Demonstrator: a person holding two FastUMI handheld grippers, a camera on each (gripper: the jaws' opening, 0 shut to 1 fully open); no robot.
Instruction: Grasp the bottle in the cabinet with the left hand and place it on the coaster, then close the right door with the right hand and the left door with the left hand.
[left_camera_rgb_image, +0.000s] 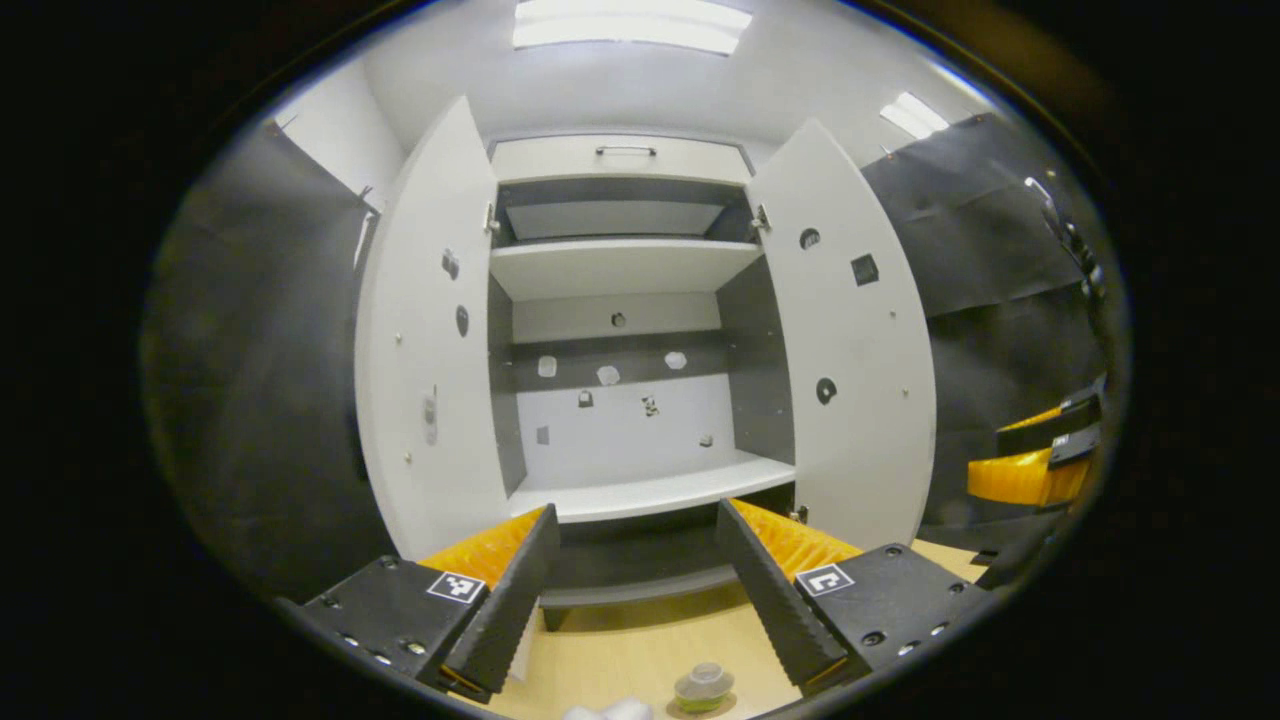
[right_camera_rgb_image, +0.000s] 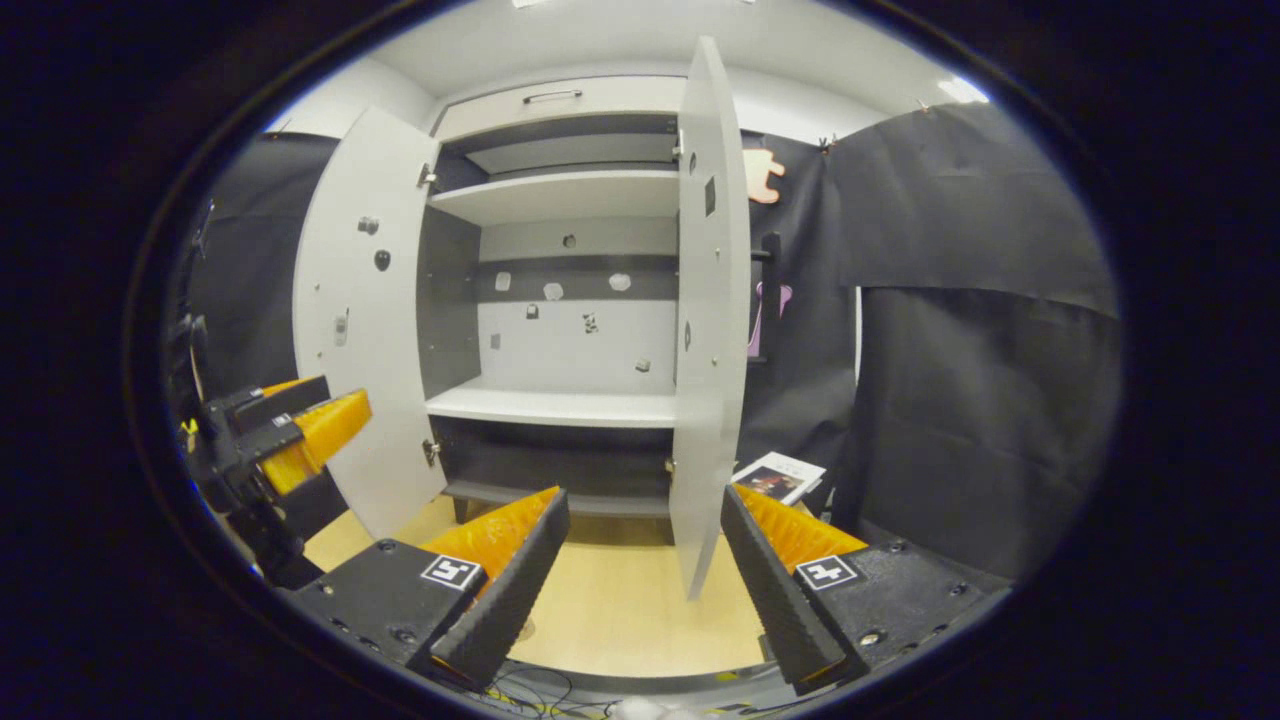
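The white cabinet stands in front of me with its shelves bare. Its left door and right door both hang wide open. A small bottle with a pale cap stands upright on the wooden table, below and in front of my left gripper. Whether a coaster lies under it I cannot tell. That gripper is open and holds nothing. In the right gripper view my right gripper is open too, facing the right door, which is seen edge-on. The left door stands beyond.
The right gripper hovers at the right edge of the left gripper view, and the left gripper at the left of the right gripper view. A booklet lies right of the cabinet. Cables run along the table's near edge.
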